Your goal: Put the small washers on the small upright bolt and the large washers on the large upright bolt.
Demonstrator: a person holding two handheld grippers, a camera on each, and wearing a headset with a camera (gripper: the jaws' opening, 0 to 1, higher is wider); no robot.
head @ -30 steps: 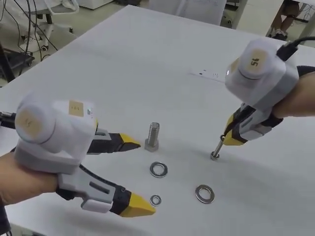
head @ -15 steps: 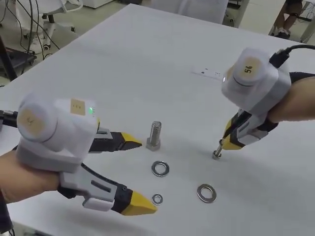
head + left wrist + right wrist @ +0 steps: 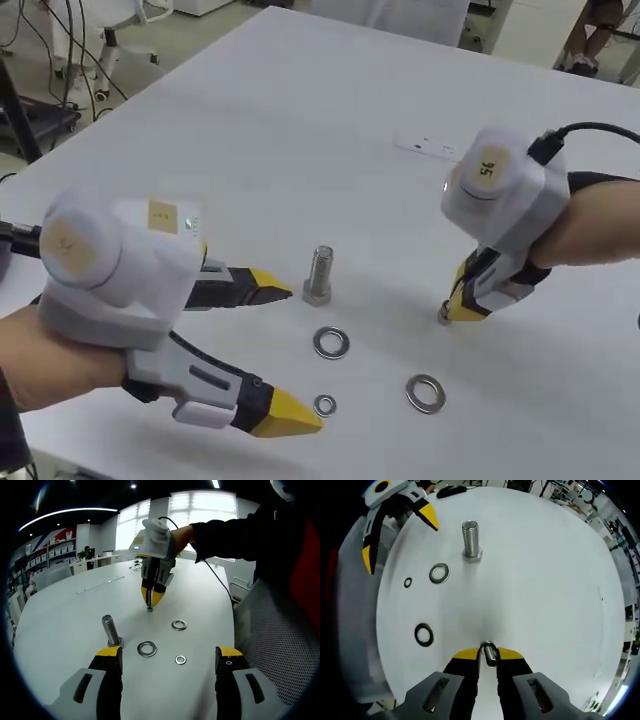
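The large bolt (image 3: 319, 275) stands upright on the white table (image 3: 300, 130). Near it lie a large washer (image 3: 331, 342), a small washer (image 3: 324, 405) and a second large washer (image 3: 426, 393). My left gripper (image 3: 280, 352) is open, its jaws spread either side of the first large washer and the small washer. My right gripper (image 3: 465, 305) points down and is shut on the small bolt (image 3: 443, 315), whose shaft is mostly hidden. In the right gripper view the small bolt (image 3: 489, 652) sits between the yellow tips. In the left gripper view the large bolt (image 3: 111, 630) is just ahead of the left jaw.
A thin white strip (image 3: 428, 148) lies on the table behind the right gripper. The table's near edge runs just below my left gripper. Chairs and cables stand on the floor at the far left (image 3: 60, 60).
My right gripper has sunk lower along the small bolt, covering more of its shaft. The left gripper and the washers have stayed put; the head camera has shifted a little.
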